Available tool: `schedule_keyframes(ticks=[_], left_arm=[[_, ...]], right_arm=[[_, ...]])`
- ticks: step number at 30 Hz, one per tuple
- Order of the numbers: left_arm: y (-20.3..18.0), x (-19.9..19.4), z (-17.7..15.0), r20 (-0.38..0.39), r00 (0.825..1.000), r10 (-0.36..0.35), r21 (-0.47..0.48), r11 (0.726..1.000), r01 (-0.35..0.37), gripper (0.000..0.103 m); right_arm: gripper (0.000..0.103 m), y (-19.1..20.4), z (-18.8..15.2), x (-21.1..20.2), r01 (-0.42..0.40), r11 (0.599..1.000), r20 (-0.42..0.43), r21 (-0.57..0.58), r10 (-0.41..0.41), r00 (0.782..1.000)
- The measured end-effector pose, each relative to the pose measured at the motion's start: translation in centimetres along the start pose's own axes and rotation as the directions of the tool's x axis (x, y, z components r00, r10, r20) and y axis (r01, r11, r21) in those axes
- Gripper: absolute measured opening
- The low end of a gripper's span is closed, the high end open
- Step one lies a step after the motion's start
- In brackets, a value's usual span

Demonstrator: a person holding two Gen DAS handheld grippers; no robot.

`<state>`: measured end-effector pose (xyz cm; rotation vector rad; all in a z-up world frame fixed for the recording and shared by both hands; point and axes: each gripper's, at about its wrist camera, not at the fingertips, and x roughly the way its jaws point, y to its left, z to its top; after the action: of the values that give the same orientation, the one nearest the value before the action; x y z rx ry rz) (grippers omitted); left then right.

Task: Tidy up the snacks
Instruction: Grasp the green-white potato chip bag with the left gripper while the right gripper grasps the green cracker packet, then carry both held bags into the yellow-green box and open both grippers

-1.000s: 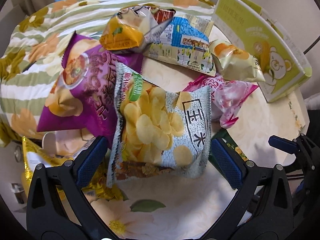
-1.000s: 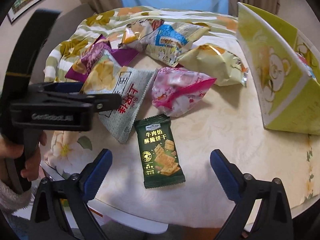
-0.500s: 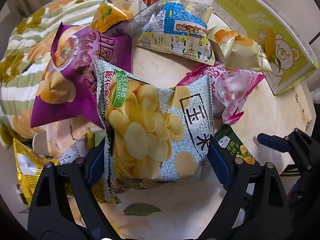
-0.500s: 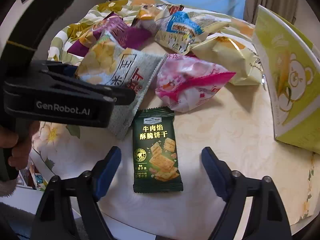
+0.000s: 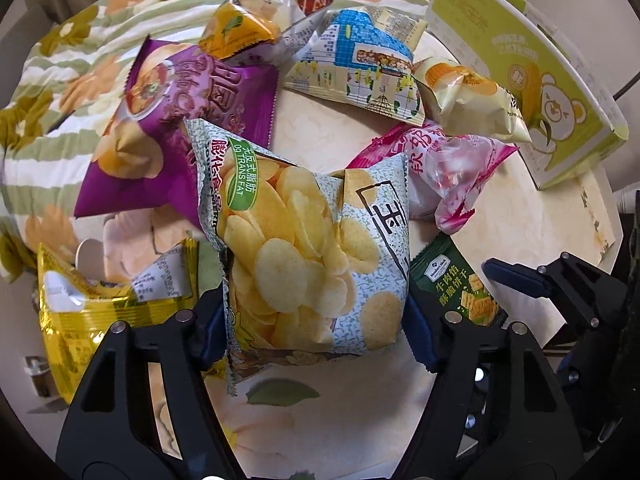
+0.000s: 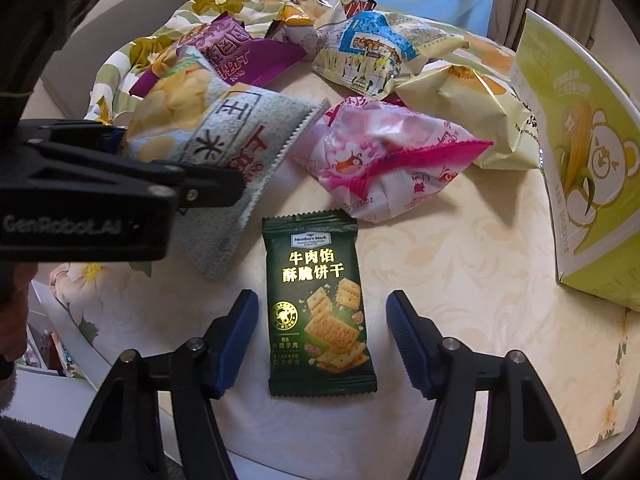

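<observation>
The left tool [image 5: 316,320] is pinching the chip bag [image 5: 304,256] at the centre of its frame, apparently lifting it for sorting; "0g TRANS FAT" is showing on its green label. The right tool [image 6: 318,340], spread wide, is straddling the green cracker packet [image 6: 320,308] marked "Member's Mark", lying flat on the surface [image 6: 460,280] at lower centre. Next, those jaws probably need lowering and squeezing on the packet.

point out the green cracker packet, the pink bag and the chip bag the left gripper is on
green cracker packet [image 6: 318,304], right wrist view, middle of its front.
pink bag [image 6: 384,160], right wrist view, its puffed body.
chip bag [image 5: 308,264], left wrist view, the printed chips.
</observation>
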<state>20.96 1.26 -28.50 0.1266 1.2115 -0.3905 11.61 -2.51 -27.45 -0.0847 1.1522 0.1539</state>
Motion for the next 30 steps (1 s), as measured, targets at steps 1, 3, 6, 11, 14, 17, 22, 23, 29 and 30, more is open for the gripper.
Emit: schedule_keyframes(ticks=[1, 3, 6, 11, 14, 17, 22, 23, 29, 30], left_arm=[[0.0, -0.2, 0.0, 0.004, 1.0, 0.001, -0.004, 1.0, -0.001, 0.069], [0.1, -0.4, 0.1, 0.008, 1.0, 0.003, -0.007, 1.0, -0.003, 0.068], [0.2, -0.6, 0.2, 0.011, 1.0, 0.008, -0.009, 1.0, -0.008, 0.068], [0.5, -1.7, 0.2, 0.027, 1.0, 0.01, -0.018, 1.0, -0.009, 0.068], [0.9, -2.6, 0.4, 0.04, 0.999, 0.013, -0.023, 1.0, -0.012, 0.068], [1.3, -3.8, 0.2, 0.049, 0.999, 0.022, -0.034, 0.999, -0.02, 0.068], [2.6, -6.3, 0.4, 0.082, 0.996, 0.031, -0.068, 0.997, -0.025, 0.068], [2.9, -7.1, 0.5, 0.093, 0.995, 0.03, -0.075, 0.997, -0.023, 0.068], [3.9, -11.0, 1.6, 0.168, 0.986, 0.021, -0.097, 0.995, -0.005, 0.068], [3.8, -11.5, 2.0, 0.179, 0.984, 0.022, -0.095, 0.995, -0.005, 0.068]], right_arm=[[0.058, 0.0, 0.1, 0.0, 0.003, 1.0, -0.001, -0.005, -0.003, 1.0], [0.049, 0.2, 0.4, 0.2, 0.01, 1.0, -0.004, -0.014, -0.01, 1.0], [0.041, 0.3, 0.7, 0.2, 0.01, 1.0, -0.007, -0.019, -0.01, 1.0], [0.041, 0.5, 1.3, 0.2, -0.008, 1.0, -0.014, -0.016, 0.008, 1.0], [0.041, 1.0, 1.7, -0.2, -0.019, 1.0, -0.01, -0.023, 0.019, 1.0], [0.041, 1.6, 2.1, -0.6, -0.04, 0.999, -0.008, -0.036, 0.039, 0.999], [0.041, 2.6, 2.7, -1.8, -0.058, 0.997, 0.008, -0.044, 0.058, 0.998], [0.041, 2.8, 3.0, -2.3, -0.063, 0.997, 0.017, -0.04, 0.064, 0.998], [0.041, 2.9, 4.7, -5.4, -0.08, 0.997, 0.075, -0.009, 0.08, 0.994], [0.041, 2.8, 5.1, -6.1, -0.08, 0.997, 0.089, -0.002, 0.08, 0.993]])
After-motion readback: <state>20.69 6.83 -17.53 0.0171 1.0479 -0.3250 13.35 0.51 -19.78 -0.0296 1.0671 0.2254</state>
